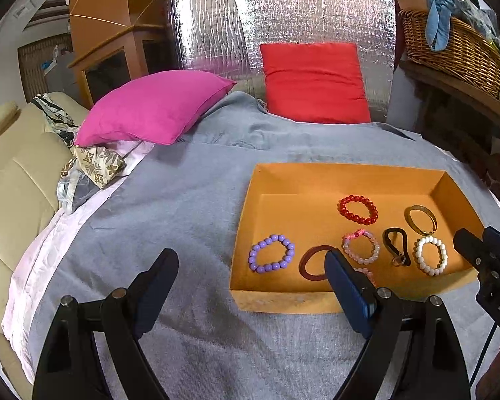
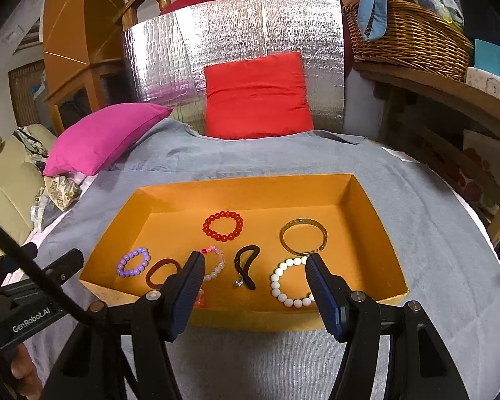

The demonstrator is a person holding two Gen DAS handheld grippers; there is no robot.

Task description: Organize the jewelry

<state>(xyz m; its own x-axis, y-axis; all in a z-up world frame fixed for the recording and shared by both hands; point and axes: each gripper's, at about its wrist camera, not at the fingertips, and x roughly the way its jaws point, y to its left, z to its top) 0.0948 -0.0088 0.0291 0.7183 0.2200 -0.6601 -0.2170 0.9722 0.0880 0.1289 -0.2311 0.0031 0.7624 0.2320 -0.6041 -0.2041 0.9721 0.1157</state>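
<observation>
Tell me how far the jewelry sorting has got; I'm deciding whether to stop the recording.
Looks done: the bracelets lie spread apart inside the orange box, among them the red bead bracelet, gold bangle and purple bead bracelet. In hand: nothing; the left gripper and right gripper are both open and empty. Left: no jewelry shows on the grey blanket, so probably little.

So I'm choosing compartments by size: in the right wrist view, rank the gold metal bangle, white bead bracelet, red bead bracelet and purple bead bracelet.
1. White bead bracelet and gold metal bangle: alike; the white one lies nearer, so unranked.
2. Red bead bracelet.
3. Purple bead bracelet.
</observation>
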